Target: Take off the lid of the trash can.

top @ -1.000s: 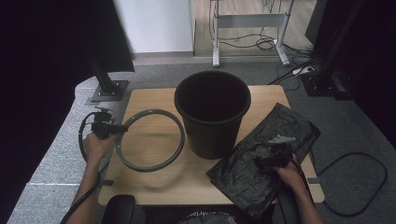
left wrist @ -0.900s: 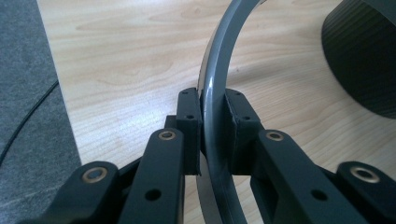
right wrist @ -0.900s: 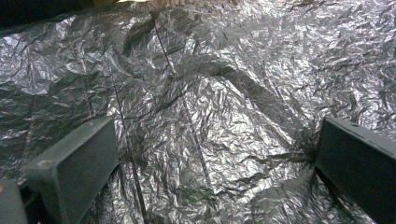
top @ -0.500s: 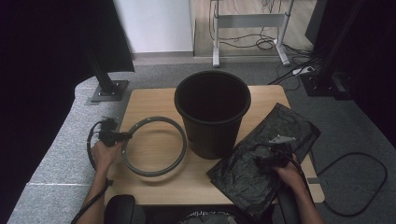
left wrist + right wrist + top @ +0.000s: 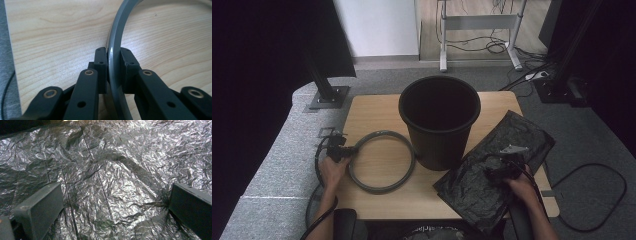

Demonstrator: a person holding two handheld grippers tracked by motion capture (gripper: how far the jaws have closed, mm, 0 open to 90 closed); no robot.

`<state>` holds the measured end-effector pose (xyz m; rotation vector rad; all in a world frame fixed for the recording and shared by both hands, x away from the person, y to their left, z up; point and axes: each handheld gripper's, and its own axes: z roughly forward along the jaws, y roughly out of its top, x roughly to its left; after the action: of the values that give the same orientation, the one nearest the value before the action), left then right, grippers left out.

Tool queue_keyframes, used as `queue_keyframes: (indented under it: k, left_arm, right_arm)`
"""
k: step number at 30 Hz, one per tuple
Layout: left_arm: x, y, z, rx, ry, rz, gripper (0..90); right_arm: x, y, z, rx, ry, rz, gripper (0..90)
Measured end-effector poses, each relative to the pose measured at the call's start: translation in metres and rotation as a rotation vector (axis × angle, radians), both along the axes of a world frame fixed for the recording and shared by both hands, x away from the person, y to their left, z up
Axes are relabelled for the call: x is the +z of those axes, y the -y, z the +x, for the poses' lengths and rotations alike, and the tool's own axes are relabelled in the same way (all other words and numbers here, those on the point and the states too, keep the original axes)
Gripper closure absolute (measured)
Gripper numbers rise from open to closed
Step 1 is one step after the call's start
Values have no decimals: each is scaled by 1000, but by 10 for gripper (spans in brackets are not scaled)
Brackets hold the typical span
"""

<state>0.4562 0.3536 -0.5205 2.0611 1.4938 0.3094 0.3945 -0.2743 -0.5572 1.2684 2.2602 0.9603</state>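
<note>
The left tongs [image 5: 114, 65] were clamped on the grey ring [image 5: 382, 161], one pad [image 5: 101, 60] on each side of its band, right at the ring's left edge. The ring lay flat on the tabletop [image 5: 372, 110], with the tabletop's left edge just behind those tongs and bare wood ahead of them, inside the hoop. Beyond the ring's far side stood the black bin [image 5: 439, 120], close by. The right tongs [image 5: 501, 171] stood wide over the black bag [image 5: 512, 145], both pads resting on the crinkled plastic with a raised fold between them, nothing pinched; the tabletop's right edge ran close beside them. Against a second before, the ring and left tongs had come down from a tilt to lie on the wood; the right tongs had stayed put.
</note>
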Motion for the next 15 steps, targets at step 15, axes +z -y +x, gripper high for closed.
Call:
queue_keyframes:
  k: [15]
  left_arm:
    - [-13,15,-10,-54,125,92,513]
  right_arm:
    - [0,0,0,0,0,0,0]
